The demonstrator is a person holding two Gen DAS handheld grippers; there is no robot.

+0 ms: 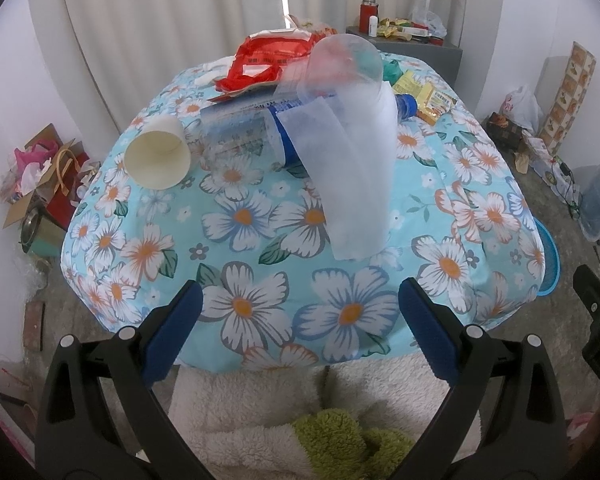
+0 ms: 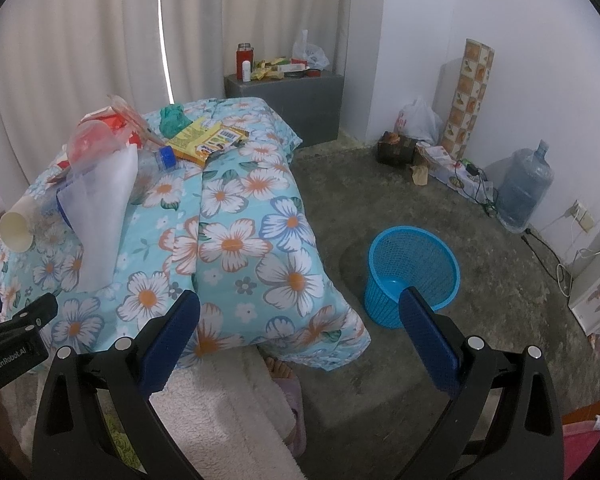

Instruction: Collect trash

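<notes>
Trash lies on a table under a blue flowered cloth (image 1: 260, 220). A paper cup (image 1: 158, 156) lies on its side at the left. Beside it lie a clear plastic bottle with a blue cap (image 1: 244, 132), a stack of clear plastic cups (image 1: 348, 136), a red bag (image 1: 268, 60) and yellow wrappers (image 1: 424, 96). My left gripper (image 1: 300, 308) is open and empty over the table's near edge. My right gripper (image 2: 300, 316) is open and empty, between the table corner (image 2: 300, 280) and a blue mesh basket (image 2: 412, 272) on the floor.
A grey cabinet (image 2: 292, 100) with bottles and packets stands at the back. Bags, a roll and a big water jug (image 2: 524, 188) line the right wall. Cables run along the floor there. A pile of paper bags (image 1: 44, 176) sits at the left.
</notes>
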